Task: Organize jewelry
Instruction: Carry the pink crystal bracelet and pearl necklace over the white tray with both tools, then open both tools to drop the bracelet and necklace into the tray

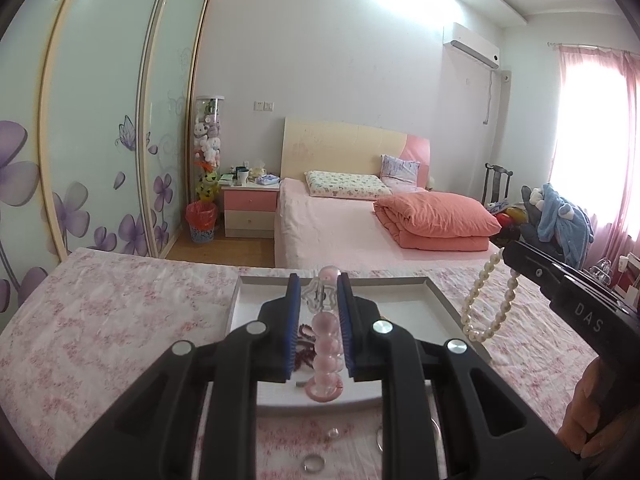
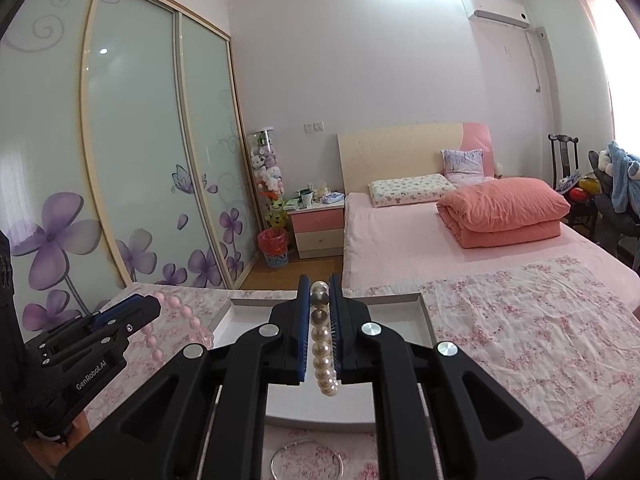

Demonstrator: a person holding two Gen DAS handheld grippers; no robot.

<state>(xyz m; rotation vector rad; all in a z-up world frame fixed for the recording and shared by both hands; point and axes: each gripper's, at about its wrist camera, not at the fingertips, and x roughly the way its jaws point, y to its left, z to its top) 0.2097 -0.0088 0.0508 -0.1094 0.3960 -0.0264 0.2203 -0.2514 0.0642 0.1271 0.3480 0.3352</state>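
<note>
My left gripper [image 1: 319, 280] is shut on a pink bead bracelet [image 1: 326, 354] that hangs between its blue pads above a white shallow tray [image 1: 440, 304]. A dark red bead string [image 1: 306, 334] lies inside that tray. My right gripper [image 2: 319, 282] is shut on a white pearl bracelet [image 2: 322, 344], held over the same tray [image 2: 424, 312]. In the left wrist view the pearl bracelet [image 1: 486, 300] dangles as a loop from the right gripper [image 1: 506, 254]. The right wrist view shows the left gripper [image 2: 154, 302] at the left with the pink bracelet [image 2: 176, 322] hanging from it.
The tray rests on a pink floral cloth [image 1: 120, 312]. Small rings [image 1: 314, 462] lie on the cloth near me, and a thin silver bangle [image 2: 306, 460] too. Beyond are a pink bed [image 1: 340, 232], a nightstand [image 1: 250, 208], a wardrobe [image 1: 100, 140] and a person's hand [image 1: 588, 404].
</note>
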